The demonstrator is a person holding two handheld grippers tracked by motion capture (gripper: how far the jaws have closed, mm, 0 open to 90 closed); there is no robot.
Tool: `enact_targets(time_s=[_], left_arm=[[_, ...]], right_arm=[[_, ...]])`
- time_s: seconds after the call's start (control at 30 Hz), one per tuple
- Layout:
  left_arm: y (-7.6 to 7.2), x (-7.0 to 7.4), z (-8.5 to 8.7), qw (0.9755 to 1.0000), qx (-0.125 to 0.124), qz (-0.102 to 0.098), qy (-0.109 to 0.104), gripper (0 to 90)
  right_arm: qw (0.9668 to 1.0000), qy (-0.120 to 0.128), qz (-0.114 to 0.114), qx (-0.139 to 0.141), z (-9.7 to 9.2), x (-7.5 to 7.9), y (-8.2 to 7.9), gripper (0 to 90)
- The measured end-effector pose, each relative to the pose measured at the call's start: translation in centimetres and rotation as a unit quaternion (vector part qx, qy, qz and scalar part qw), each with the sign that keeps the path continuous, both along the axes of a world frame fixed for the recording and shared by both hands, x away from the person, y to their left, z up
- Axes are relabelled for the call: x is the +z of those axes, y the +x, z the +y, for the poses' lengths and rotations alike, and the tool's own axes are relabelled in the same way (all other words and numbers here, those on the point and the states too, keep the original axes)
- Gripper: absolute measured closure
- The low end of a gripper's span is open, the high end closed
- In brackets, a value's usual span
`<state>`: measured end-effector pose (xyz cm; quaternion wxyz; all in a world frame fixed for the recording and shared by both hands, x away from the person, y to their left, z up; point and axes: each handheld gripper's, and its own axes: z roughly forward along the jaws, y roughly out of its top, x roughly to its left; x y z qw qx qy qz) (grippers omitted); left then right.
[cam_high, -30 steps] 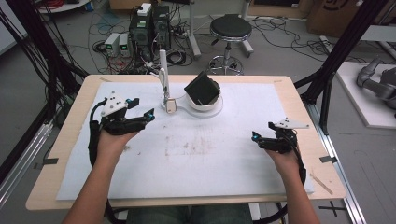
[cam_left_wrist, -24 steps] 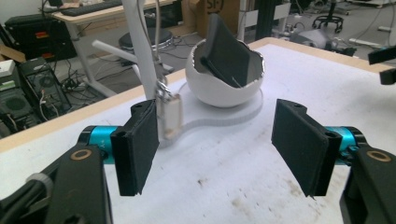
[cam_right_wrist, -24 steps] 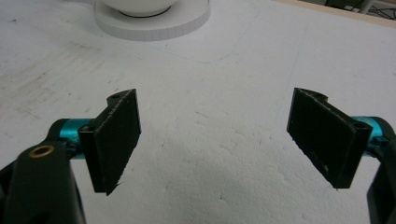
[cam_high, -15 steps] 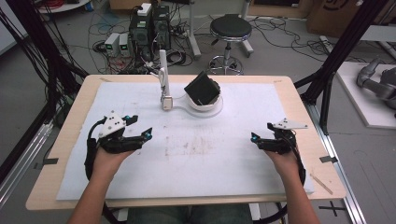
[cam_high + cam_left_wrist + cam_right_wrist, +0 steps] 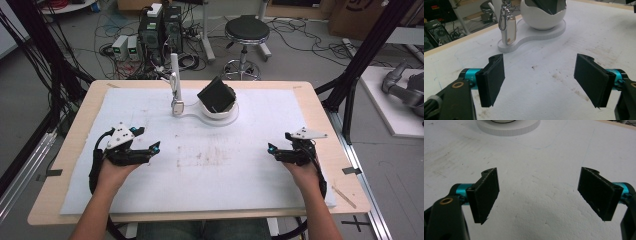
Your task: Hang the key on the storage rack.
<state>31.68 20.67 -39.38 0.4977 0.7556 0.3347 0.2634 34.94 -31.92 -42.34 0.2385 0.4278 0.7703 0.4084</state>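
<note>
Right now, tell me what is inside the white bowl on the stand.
A dark, box-like block sits tilted in the white bowl, jutting above its rim. The bowl's bottom beneath the block is covered, so anything there is hidden.

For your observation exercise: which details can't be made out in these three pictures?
- Key tag: left gripper view, its hanger cut off by the top edge.
- Egg-shaped holder: top cut off there; dark contents too small in the high view.
- White base: right gripper view, cut by the top edge.

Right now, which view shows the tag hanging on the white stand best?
The left gripper view: the tag hangs large and close from a metal clip, just above the white stand. In the high view the tag is small, its detail lost. The right gripper view catches the stand's round base at its top edge.
</note>
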Motion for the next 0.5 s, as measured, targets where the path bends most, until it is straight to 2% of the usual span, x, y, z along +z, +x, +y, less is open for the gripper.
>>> enact_targets(time_s=[0.17,0.5], left_arm=[[-0.02,-0.07,0.02,0.9999,0.011,0.005,0.005,24.6],[-0.03,-0.16,0.32,0.9998,0.018,0.01,-0.002,24.6]], right_arm=[[1.0,0.0,-0.002,-0.001,0.02,0.05,-0.09,17.6],[1.0,-0.001,-0.003,-0.001,0.04,0.05,-0.08,17.6]])
